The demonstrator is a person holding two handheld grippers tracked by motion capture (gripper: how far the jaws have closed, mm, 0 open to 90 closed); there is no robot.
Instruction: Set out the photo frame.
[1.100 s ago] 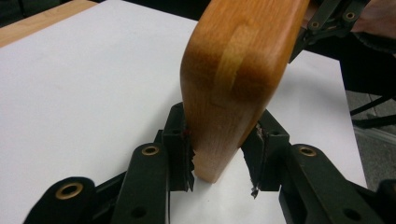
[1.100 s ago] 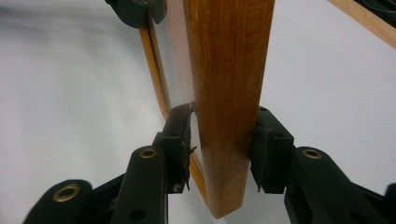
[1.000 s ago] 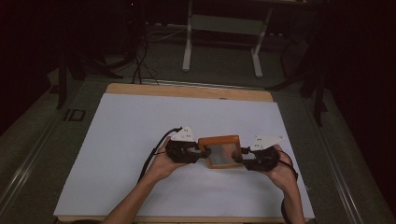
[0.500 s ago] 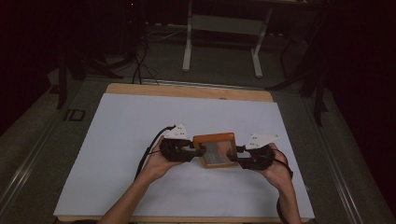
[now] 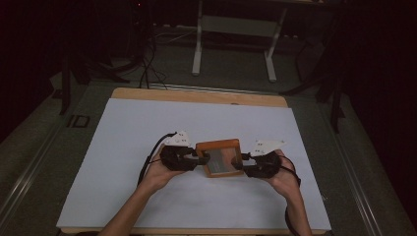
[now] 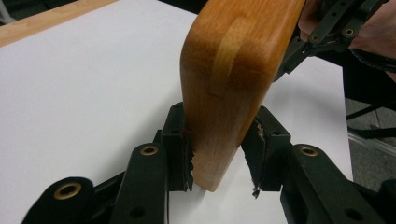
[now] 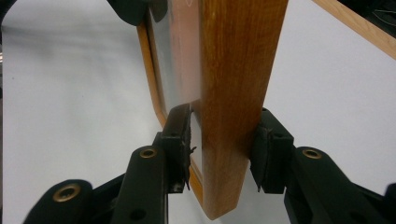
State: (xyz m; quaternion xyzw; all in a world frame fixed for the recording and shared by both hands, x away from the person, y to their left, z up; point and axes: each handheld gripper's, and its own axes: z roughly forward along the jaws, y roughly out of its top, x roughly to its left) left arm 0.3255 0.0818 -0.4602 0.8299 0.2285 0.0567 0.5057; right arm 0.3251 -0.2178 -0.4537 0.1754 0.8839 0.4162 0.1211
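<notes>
A: Left side?
B: The left gripper (image 5: 200, 158) clamps one edge of the wooden frame (image 5: 220, 157), over the white sheet (image 5: 123, 137).
A: Right?
B: The right gripper (image 5: 241, 163) pinches the opposite edge. Raised or resting, probably raised.

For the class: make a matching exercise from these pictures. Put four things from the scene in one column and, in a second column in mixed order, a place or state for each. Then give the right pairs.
Column 1
1. wooden frame
2. left gripper
3. right gripper
4. white sheet

Column 2
A. covers most of the table top
B. shut on the frame's left edge in the high view
C. held between both grippers
D. shut on the frame's right edge in the high view

Pairs: 1-C, 2-B, 3-D, 4-A
</notes>
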